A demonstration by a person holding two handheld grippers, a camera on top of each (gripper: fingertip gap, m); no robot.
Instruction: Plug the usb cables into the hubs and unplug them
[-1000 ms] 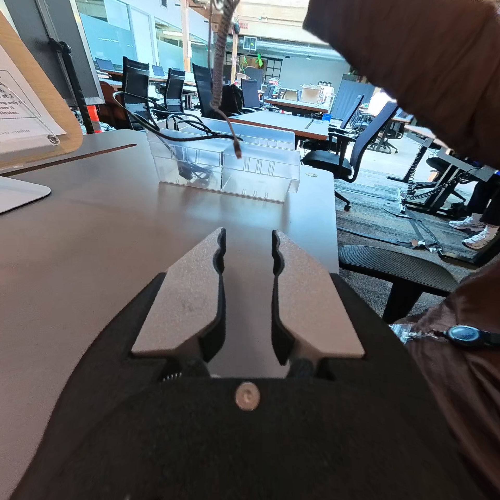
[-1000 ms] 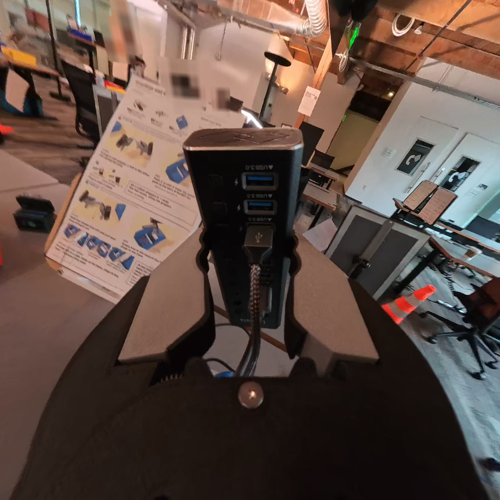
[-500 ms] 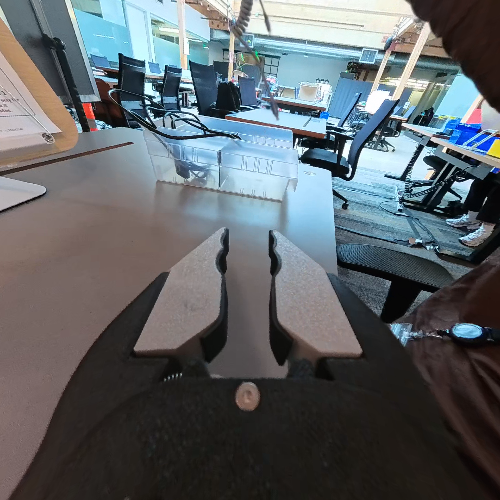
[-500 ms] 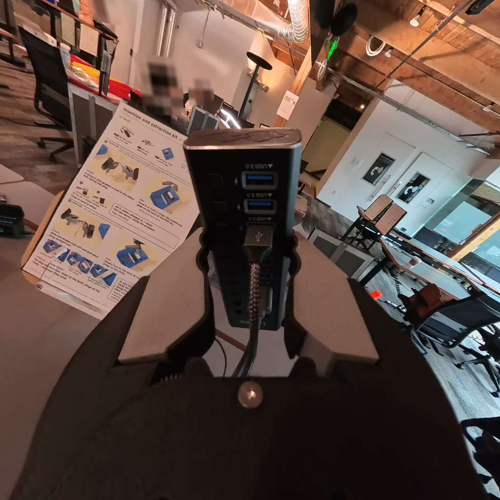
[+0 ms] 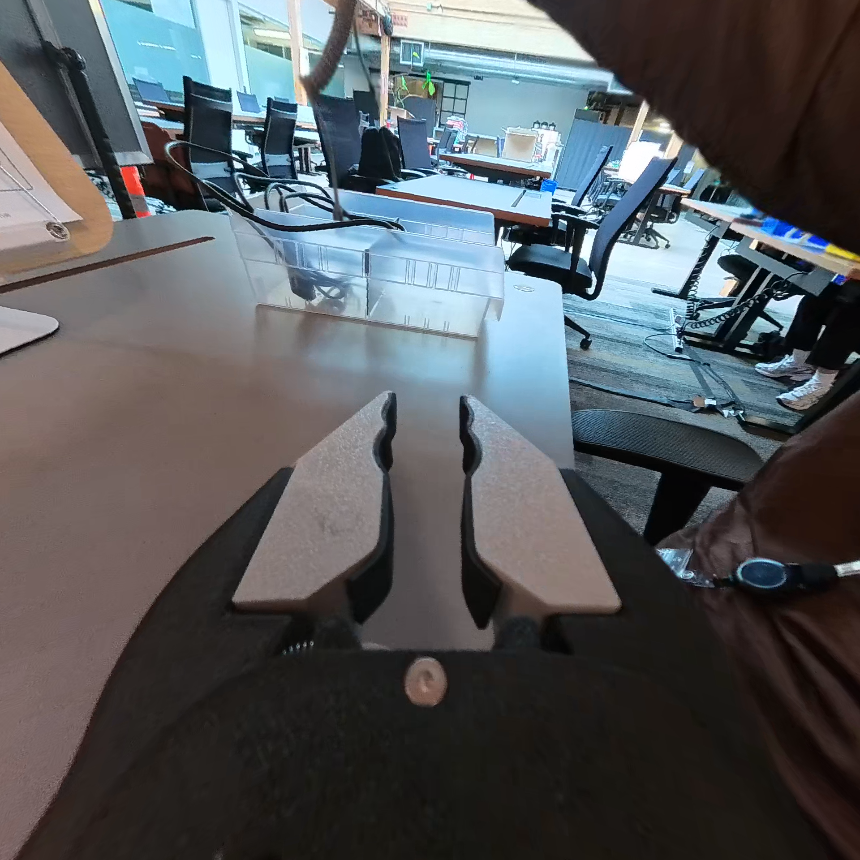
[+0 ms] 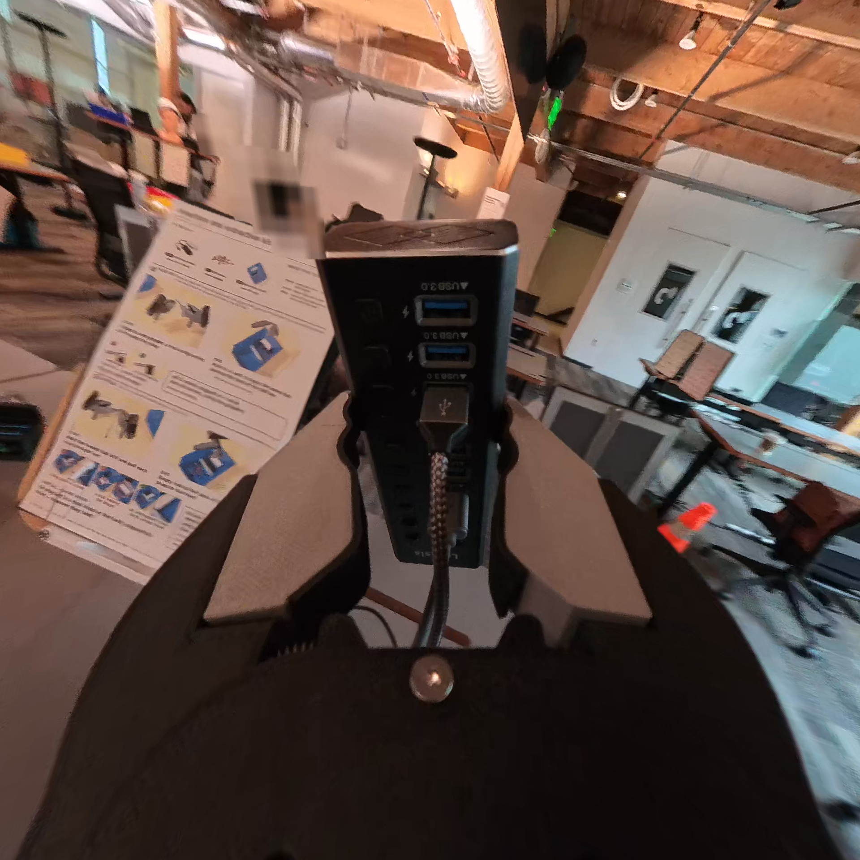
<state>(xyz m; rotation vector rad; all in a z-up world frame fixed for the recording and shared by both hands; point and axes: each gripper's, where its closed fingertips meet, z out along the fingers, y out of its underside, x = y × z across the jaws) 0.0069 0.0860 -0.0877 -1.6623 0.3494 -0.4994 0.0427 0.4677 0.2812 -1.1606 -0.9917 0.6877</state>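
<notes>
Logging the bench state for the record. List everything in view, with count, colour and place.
USB hub: one, black, upright between the right fingers.
Braided cable: one, grey plug in the hub's third port, hanging down.
Clear bin: one, transparent, far on the table, black cables inside.
Instruction sheet: one, white with blue pictures, leaning behind the hub.
Table: one, brown.
Office chairs: several, black, background.
Traffic cone: one, orange, floor.
Sleeve: brown, top right.
Left hand-held gripper: open, empty.
Right hand-held gripper: shut on the hub.

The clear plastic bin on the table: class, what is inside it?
The clear bin has two compartments. The left one holds black cables that loop up over its rim; the right one looks empty. The cable ends are tangled together, so their plugs cannot be told.
</notes>
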